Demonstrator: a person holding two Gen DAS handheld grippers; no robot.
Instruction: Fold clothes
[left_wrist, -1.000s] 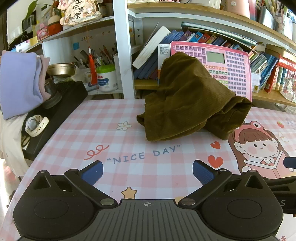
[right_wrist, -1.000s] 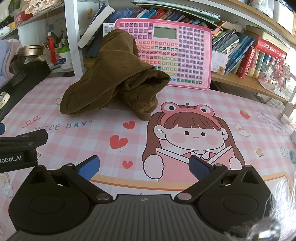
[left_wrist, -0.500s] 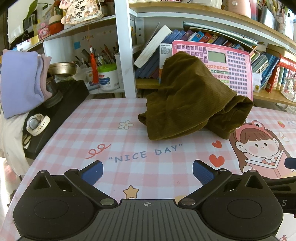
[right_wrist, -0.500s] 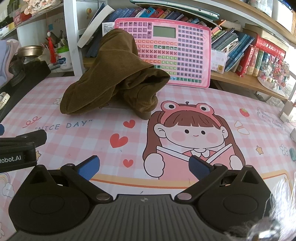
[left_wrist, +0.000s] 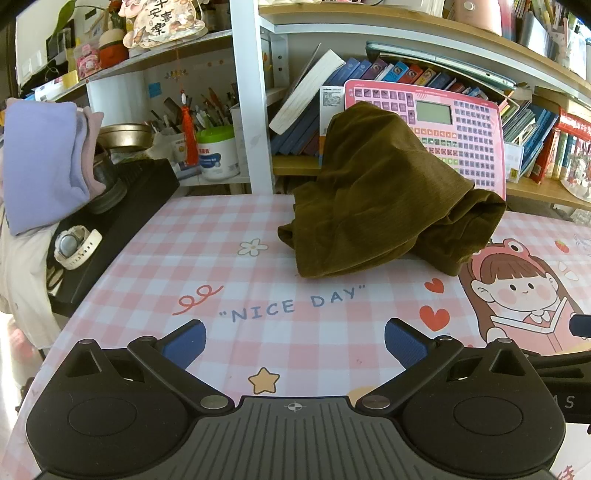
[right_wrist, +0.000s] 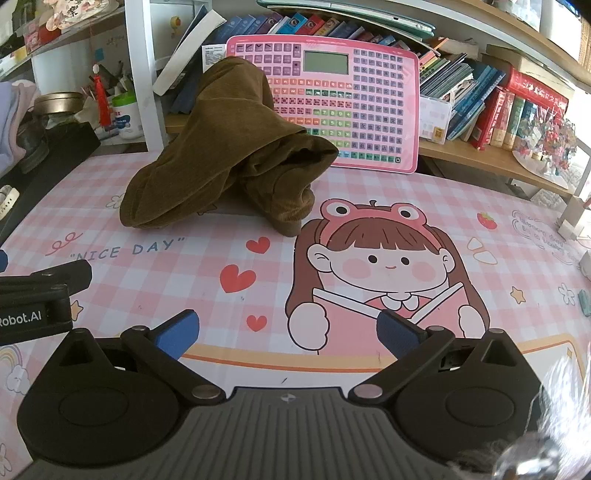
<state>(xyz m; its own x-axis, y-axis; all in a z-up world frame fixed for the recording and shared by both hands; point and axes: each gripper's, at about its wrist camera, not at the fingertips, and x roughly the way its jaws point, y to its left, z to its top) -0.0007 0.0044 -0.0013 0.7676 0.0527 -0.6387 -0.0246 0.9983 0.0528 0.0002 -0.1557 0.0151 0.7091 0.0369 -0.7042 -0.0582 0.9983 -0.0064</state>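
Nearest, left gripper (left_wrist: 294, 343): jaws spread wide, blue pads holding nothing, low over the pink checked surface (left_wrist: 229, 229).
Right gripper (right_wrist: 287, 332): likewise wide open and empty, poised above the cartoon girl print (right_wrist: 376, 266).
Mid-surface: "NICE DAY" lettering (left_wrist: 295, 302) lies between the left gripper and the garment.
Brown corduroy garment (left_wrist: 373, 195): 1 crumpled heap, unfolded, well apart from both grippers, its top leaning against the pink keyboard toy (right_wrist: 354, 103).
Far edge: bookshelf (right_wrist: 491, 107) with rows of books behind the toy.
Far left: lavender cloth (left_wrist: 40, 166) draped beside a black case (left_wrist: 122, 221).
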